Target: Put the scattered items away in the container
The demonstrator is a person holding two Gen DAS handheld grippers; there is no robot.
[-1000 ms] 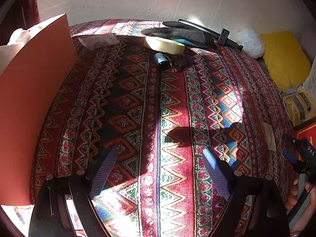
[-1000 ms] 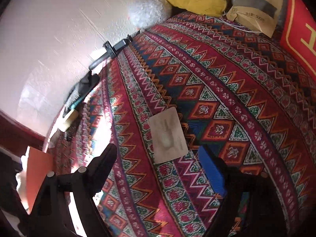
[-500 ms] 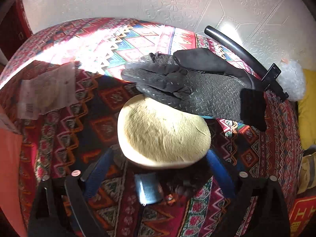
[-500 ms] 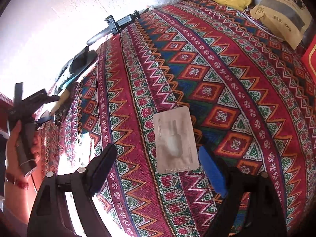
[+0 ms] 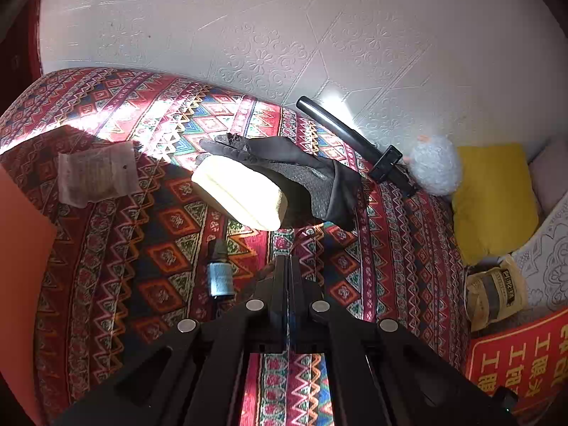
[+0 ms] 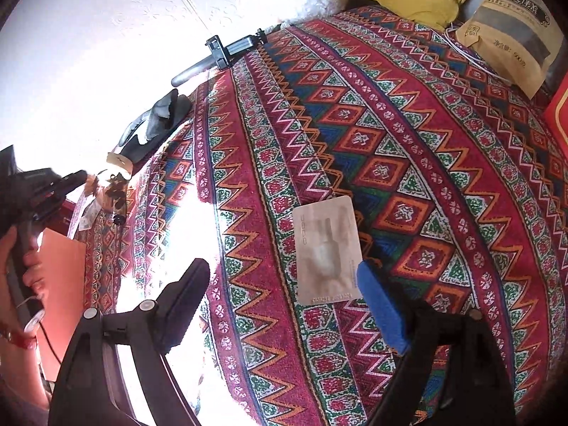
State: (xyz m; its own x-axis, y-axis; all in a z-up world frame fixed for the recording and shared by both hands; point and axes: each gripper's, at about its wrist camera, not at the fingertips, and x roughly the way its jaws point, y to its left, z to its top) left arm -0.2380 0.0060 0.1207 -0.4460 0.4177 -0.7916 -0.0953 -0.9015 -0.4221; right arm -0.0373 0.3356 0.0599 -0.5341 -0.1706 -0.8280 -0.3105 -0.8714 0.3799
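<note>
Sunlight is streaming across the patterned red woven cloth [image 5: 170, 234] I am working over, glaring white at the lower left of my right view. A white embossed wall [image 5: 284, 35] is filling the top of the frame, and a yellow cushion [image 5: 493, 195] is sitting at right.

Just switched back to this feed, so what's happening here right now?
A person is tidying a patterned bedspread with two handheld grippers. The left gripper has just closed its jaws on a small dark trinket, which dangles from it. The right gripper hangs open over a flat sachet. The tape roll, glove and blue bottle lie on the cloth.
</note>
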